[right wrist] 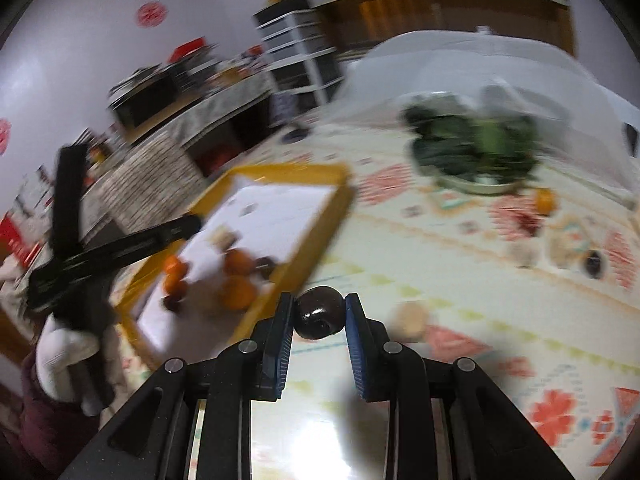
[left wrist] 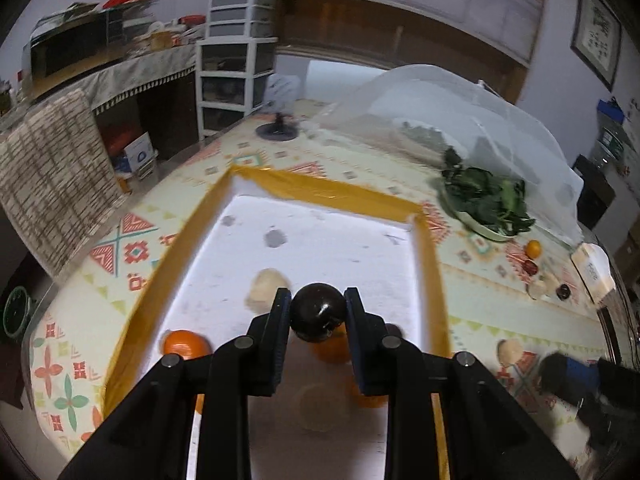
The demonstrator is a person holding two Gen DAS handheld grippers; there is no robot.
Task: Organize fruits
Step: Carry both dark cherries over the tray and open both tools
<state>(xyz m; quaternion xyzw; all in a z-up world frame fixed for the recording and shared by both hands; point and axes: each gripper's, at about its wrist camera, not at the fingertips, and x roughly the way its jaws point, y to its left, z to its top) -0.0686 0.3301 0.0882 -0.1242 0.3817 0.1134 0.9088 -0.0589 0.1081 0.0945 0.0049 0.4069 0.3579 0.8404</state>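
Note:
My left gripper [left wrist: 318,305] is shut on a dark round fruit [left wrist: 318,312] and hangs over the white tray with a yellow rim [left wrist: 320,190]. Oranges [left wrist: 186,345] and a pale fruit [left wrist: 266,286] lie in that tray. My right gripper [right wrist: 320,312] is shut on another dark round fruit [right wrist: 320,317], above the patterned tablecloth just right of the tray [right wrist: 280,170]. In the right wrist view the left gripper [right wrist: 188,224] reaches over the tray, held by a white-gloved hand [right wrist: 64,360]. An orange [left wrist: 533,249], a dark fruit [left wrist: 563,291] and pale fruits lie loose at the table's right.
A plate of dark green leaves [left wrist: 486,200] sits at the back right, beside a white mesh food cover [left wrist: 460,104]. A pale fruit [right wrist: 410,318] lies on the cloth near my right gripper. Drawers [left wrist: 236,56] and a cluttered counter stand beyond the table's left edge.

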